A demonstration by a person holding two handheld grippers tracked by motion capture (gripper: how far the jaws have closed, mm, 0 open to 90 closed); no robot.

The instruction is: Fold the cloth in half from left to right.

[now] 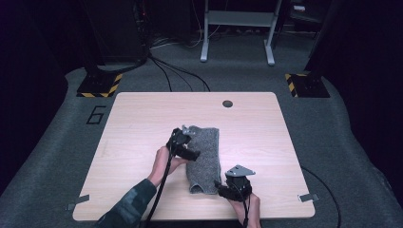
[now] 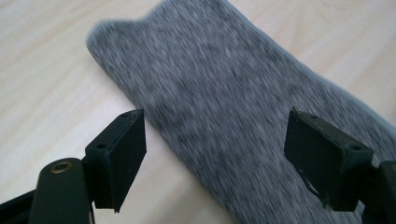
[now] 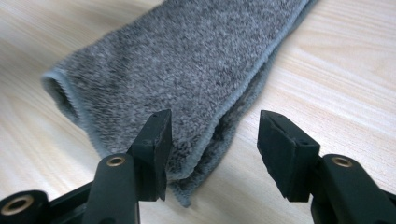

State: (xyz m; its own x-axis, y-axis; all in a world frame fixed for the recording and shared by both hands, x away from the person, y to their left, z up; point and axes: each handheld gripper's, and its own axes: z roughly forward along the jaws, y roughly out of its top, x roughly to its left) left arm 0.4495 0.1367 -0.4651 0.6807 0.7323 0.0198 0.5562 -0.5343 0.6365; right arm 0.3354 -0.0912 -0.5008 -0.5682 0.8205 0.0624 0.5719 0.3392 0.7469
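Note:
A grey towel [image 1: 205, 152], folded into a long strip, lies flat in the middle of the wooden table [image 1: 142, 118]. My left gripper [image 1: 190, 142] hovers at the strip's left edge near its far end. In the left gripper view, the left gripper [image 2: 217, 128] stands open with the blurred towel [image 2: 224, 116] under the gap and neither pad touching it. My right gripper [image 1: 227, 186] sits at the towel's near right corner. In the right gripper view, the right gripper [image 3: 215, 128] is open over the folded edge of the towel [image 3: 187, 70], gripping nothing.
A small round hole [image 1: 227, 103] marks the table's far side. Metal clips [image 1: 309, 197] stick out at the front corners. On the floor behind are cables [image 1: 180, 73], a grey metal stand [image 1: 237, 28] and striped bases [image 1: 100, 85].

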